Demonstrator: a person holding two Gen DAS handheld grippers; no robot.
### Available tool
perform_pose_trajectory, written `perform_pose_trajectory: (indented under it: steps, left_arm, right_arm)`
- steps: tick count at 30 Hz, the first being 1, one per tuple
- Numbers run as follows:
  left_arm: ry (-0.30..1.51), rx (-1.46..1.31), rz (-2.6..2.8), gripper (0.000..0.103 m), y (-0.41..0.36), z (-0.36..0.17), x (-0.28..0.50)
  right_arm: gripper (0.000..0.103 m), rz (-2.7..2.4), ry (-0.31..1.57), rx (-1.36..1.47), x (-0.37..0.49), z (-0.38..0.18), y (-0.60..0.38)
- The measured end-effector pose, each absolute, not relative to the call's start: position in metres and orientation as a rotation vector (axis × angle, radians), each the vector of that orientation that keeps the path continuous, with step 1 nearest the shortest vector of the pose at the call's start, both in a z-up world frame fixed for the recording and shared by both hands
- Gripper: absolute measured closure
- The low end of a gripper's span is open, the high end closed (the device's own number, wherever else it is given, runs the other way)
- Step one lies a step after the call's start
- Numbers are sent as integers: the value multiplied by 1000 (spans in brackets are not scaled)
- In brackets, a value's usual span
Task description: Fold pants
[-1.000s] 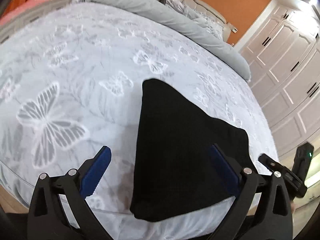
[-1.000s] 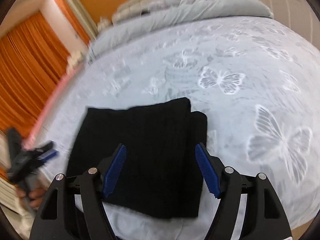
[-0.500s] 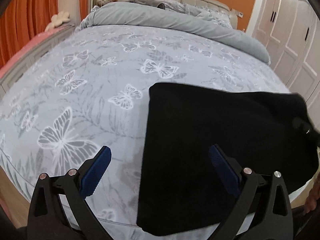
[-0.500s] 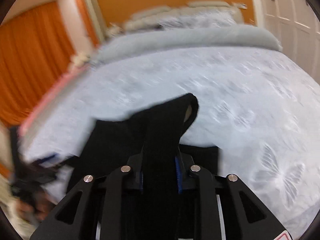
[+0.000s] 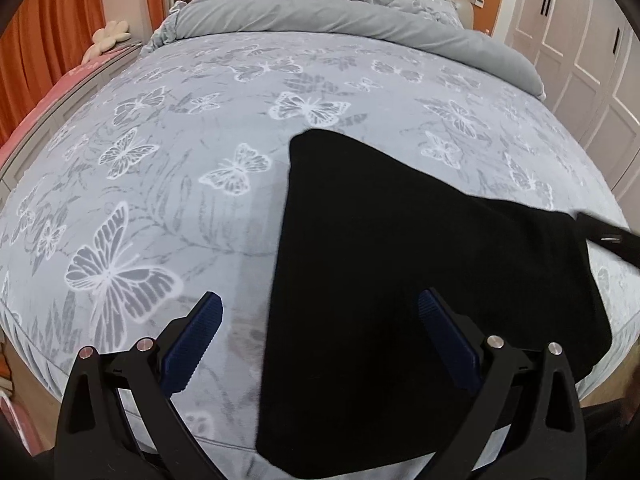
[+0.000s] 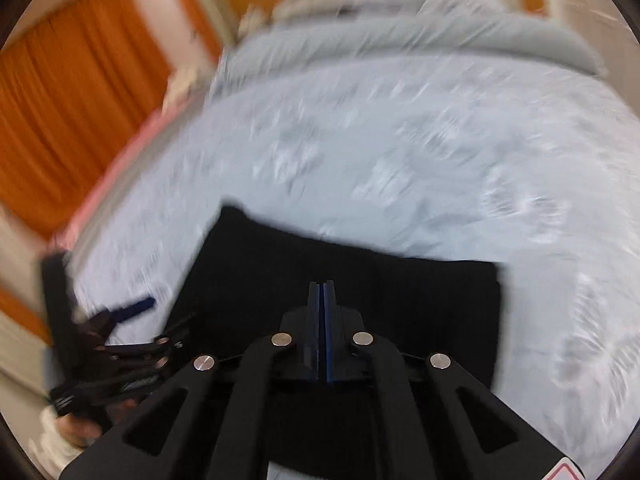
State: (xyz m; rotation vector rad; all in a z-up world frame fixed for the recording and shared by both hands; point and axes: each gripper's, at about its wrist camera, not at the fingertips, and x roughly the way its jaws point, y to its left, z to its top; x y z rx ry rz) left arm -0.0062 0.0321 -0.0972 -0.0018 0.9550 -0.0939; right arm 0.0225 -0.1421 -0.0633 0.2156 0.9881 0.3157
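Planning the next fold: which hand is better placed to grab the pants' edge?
Left. The left tongs stand open astride the black pants' near edge; the right tongs are shut, no cloth visibly between them.

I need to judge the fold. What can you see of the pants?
The pants are plain black, a soft matte fabric, folded into a flat, roughly four-sided bundle. They lie on the butterfly-print bedspread at the bed's near edge, their near part hanging slightly over it. The left gripper hovers open over their left side. The right gripper is shut above them; whether it pinches fabric cannot be told. No waistband or pockets show.
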Motion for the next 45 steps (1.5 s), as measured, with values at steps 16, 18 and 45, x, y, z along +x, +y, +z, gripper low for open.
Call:
perform_pose_trajectory:
  steps: [16, 18, 45]
  left_arm:
    - [1016, 6, -62, 5, 44, -107, 0]
    - [995, 10, -36, 5, 49, -103, -1]
    - [997, -27, -38, 5, 63, -98, -5]
  right_arm:
    - [95, 123, 976, 350, 60, -98, -172]
    - [92, 240, 926, 245, 55, -74, -137]
    - [77, 182, 954, 99, 50, -73, -119]
